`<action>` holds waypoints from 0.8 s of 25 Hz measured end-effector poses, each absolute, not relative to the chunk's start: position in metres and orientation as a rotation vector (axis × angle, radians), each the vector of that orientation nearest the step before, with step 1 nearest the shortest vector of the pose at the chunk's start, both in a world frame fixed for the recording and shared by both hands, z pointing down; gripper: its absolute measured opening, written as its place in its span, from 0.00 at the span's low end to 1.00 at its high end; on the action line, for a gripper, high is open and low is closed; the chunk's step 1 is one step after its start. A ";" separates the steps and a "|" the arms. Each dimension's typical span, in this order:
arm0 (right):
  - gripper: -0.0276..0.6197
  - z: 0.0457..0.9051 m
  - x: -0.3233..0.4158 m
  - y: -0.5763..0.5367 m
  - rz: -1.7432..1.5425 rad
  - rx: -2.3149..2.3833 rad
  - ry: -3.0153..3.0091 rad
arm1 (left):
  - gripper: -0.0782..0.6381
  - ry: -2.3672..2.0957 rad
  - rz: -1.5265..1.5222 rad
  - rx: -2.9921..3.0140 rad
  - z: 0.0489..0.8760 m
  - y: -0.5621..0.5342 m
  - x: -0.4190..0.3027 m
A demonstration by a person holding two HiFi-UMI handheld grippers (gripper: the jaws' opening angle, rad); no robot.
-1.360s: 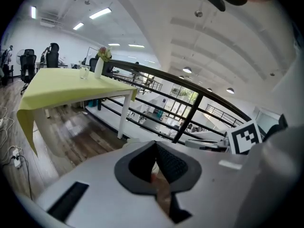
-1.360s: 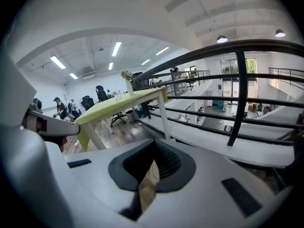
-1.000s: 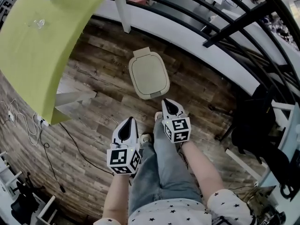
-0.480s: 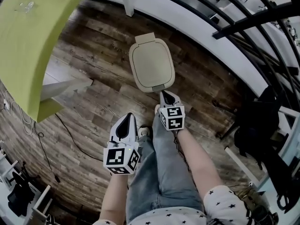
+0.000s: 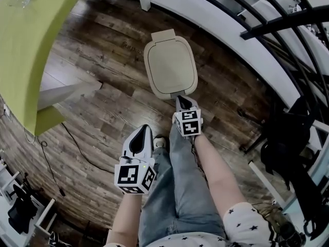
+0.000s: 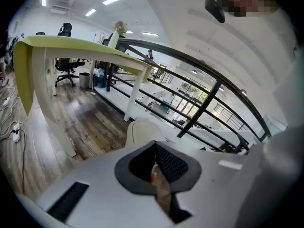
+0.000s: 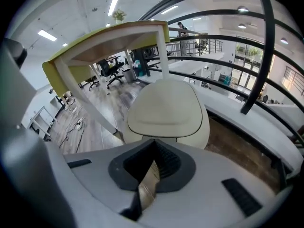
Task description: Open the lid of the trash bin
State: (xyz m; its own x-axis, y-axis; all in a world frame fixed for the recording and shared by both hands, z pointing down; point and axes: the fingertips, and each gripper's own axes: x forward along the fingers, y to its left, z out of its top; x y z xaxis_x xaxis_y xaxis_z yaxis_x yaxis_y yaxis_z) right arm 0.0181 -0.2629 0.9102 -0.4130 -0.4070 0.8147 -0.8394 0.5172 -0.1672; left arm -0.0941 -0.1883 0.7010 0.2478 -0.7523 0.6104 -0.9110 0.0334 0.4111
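The trash bin [image 5: 170,68] stands on the wood floor with its cream lid down flat; it also fills the middle of the right gripper view [image 7: 166,109] and peeks over the left gripper's body [image 6: 142,132]. My right gripper [image 5: 181,98] is shut and empty, its tip right at the bin's near edge by the small front tab; whether it touches is unclear. In its own view the jaws [image 7: 153,144] meet just below the lid's front rim. My left gripper [image 5: 144,128] is shut and empty, held lower left, well short of the bin [image 6: 155,144].
A green-topped table [image 5: 36,40] with white legs [image 5: 67,92] stands to the left. A black railing [image 5: 267,30] curves behind the bin. A dark bag or chair [image 5: 288,138] sits at the right. A cable [image 5: 77,153] runs over the floor. The person's jeans [image 5: 177,189] are below.
My right gripper has moved forward to the bin's near edge. The left gripper has barely moved. The lid stays down.
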 end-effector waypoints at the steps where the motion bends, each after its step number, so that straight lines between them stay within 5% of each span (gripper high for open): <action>1: 0.03 0.915 0.018 -0.262 0.751 1.002 -2.010 | 0.13 -1.539 0.260 1.747 0.702 -0.188 -0.095; 20: 0.03 0.931 0.020 -0.254 0.766 1.058 -1.972 | 0.13 -1.527 0.241 1.721 0.711 -0.178 -0.092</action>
State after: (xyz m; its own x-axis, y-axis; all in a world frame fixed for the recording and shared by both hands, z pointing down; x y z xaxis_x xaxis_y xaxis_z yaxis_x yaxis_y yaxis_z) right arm 0.0202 -0.2543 0.9307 -0.3709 -0.4123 0.8322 -0.8658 0.4775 -0.1493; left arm -0.0922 -0.1783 0.7112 0.2513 -0.7467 0.6159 -0.8998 0.0542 0.4329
